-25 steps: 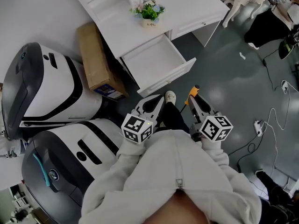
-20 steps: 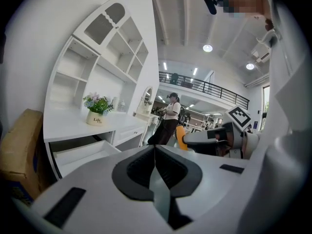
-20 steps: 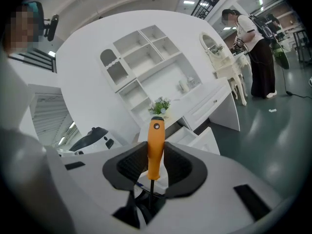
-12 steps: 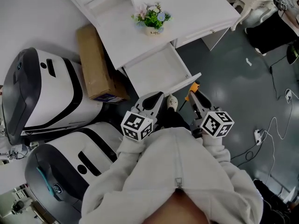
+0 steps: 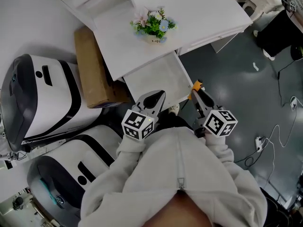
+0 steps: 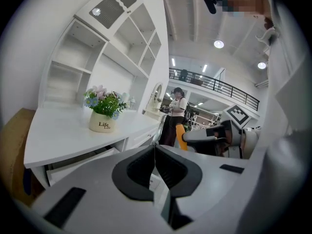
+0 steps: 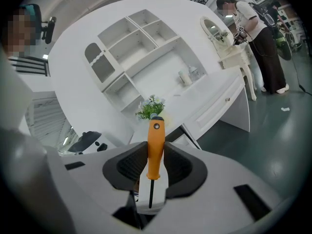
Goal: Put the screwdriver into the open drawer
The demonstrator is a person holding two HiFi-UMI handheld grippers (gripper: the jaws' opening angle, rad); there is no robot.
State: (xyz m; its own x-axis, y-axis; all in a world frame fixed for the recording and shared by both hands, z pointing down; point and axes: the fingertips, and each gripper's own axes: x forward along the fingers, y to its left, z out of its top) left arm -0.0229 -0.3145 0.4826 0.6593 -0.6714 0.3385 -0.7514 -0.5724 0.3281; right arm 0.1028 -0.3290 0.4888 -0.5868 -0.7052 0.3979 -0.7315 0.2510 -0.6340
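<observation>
The screwdriver (image 7: 156,147) has an orange handle and a thin dark shaft. My right gripper (image 7: 156,162) is shut on that handle, which sticks out forward past the jaws. In the head view the right gripper (image 5: 198,94) holds the screwdriver (image 5: 196,85) at the right front corner of the open white drawer (image 5: 156,79). My left gripper (image 5: 154,98) hangs over the drawer's front edge. In the left gripper view the left gripper (image 6: 155,156) is shut with nothing in it. The drawer's inside looks bare where it shows.
The drawer belongs to a white desk (image 5: 199,13) carrying a small flower pot (image 5: 152,27). A cardboard box (image 5: 90,70) leans beside the desk at the left. Two large white-and-black machines (image 5: 42,98) stand at the left. Cables (image 5: 270,136) lie on the grey floor at the right.
Both grippers have moved forward together from the floor in front of the drawer up to its front edge. The screwdriver stays gripped in the right one.
</observation>
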